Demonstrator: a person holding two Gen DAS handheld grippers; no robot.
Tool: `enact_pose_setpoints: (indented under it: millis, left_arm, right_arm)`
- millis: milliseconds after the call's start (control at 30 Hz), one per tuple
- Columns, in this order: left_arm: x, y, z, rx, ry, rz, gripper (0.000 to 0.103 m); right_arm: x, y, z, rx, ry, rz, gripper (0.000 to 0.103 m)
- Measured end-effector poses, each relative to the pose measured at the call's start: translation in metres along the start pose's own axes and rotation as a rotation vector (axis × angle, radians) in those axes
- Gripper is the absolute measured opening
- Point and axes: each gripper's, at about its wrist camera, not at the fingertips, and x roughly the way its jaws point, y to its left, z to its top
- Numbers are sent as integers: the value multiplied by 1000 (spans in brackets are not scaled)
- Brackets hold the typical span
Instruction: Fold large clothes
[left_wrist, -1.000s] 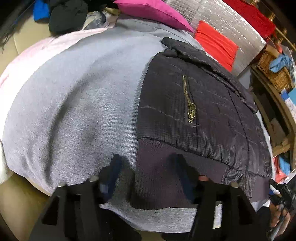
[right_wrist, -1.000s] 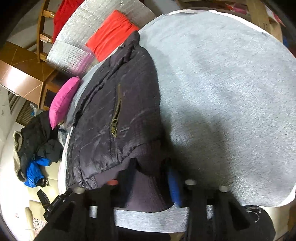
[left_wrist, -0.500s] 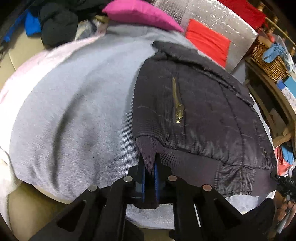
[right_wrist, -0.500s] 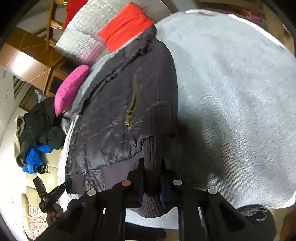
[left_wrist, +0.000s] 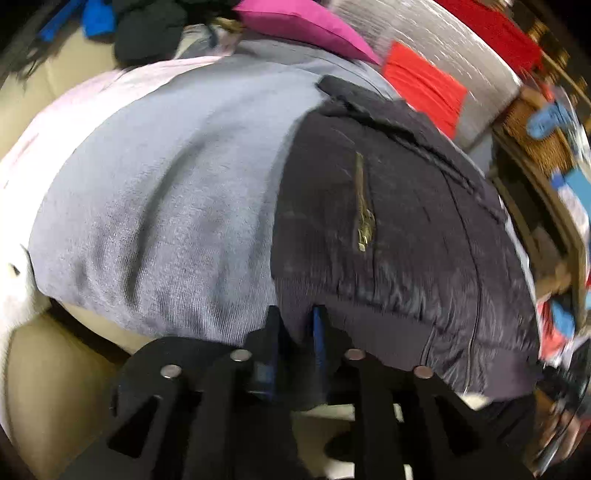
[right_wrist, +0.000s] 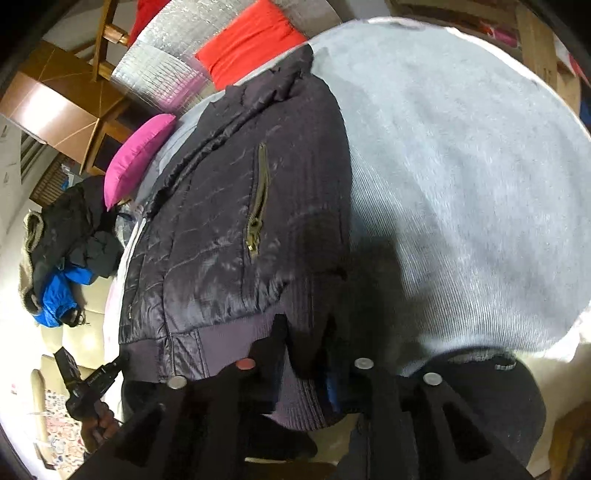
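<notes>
On the far left of the left wrist view a pale bedsheet (left_wrist: 22, 310) hangs over the mattress edge, and next to it a wide grey blanket (left_wrist: 166, 206) covers the bed. Behind it, toward the head of the bed, sit a dark heap of clothes (left_wrist: 147, 33) and a pink cushion (left_wrist: 295, 26). Further right lies the dark quilted jacket (left_wrist: 424, 229), spread flat on the blanket with its brass pocket zip (left_wrist: 364, 221) running up and down and its collar pointing away. The left gripper (left_wrist: 295, 332) sits at the near left corner of the jacket's ribbed hem; its jaws have just eased apart a little, yet the knit cloth is between the pads and they still pinch it. Right of the jacket a red cushion (left_wrist: 424, 85) leans against a silver padded sheet (left_wrist: 443, 48), and a wicker basket (left_wrist: 535, 144) stands at the edge. In the right wrist view the jacket fills the left half, with the grey blanket to its right. The right gripper (right_wrist: 306, 354) pinches the hem (right_wrist: 295, 398) at the corner beside the blanket; its jaws too have just opened slightly, with the ribbed cloth bunched between the pads. At lower left of that view a hand (right_wrist: 99, 424) holds the left gripper by its handle
</notes>
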Motion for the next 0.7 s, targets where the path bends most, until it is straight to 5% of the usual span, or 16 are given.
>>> enact_pose_setpoints:
  millis: [33,67,100,267,333,367,400,433,500,700]
  left_arm:
    - [1,-1,4,-7,-19,-1,40]
    - [3,-3,7,-7,-30,3,49]
    - [6,-6,10,-3,-38,10,63]
    - [29,-19,10,39,16,16,67]
    - [37,-21,6,52,37,26,67]
    - [37,-22,6,65,38,31,67]
    - [35,-24,1,78,37,40,59]
    - [38,-26,3,90,40,43,31]
    - [38,-28,4,112,51,50,18]
    - [18,-17,4,81,23,-12,8]
  right_arm:
    - [-1,5,2,-28,-15,-13,49]
    - [-1,11,4,-45,-26,-23,77]
    - [-1,16,5,-53,-40,-35,84]
    - [16,10,11,-16,-21,-64,84]
    - [27,6,10,2,19,-51,80]
    - [30,5,9,1,25,-39,66]
    - [32,5,8,-5,29,-38,40]
    - [33,4,7,-1,36,-49,36]
    - [33,-3,8,30,50,16,19]
    - [19,-2,7,17,37,68,15]
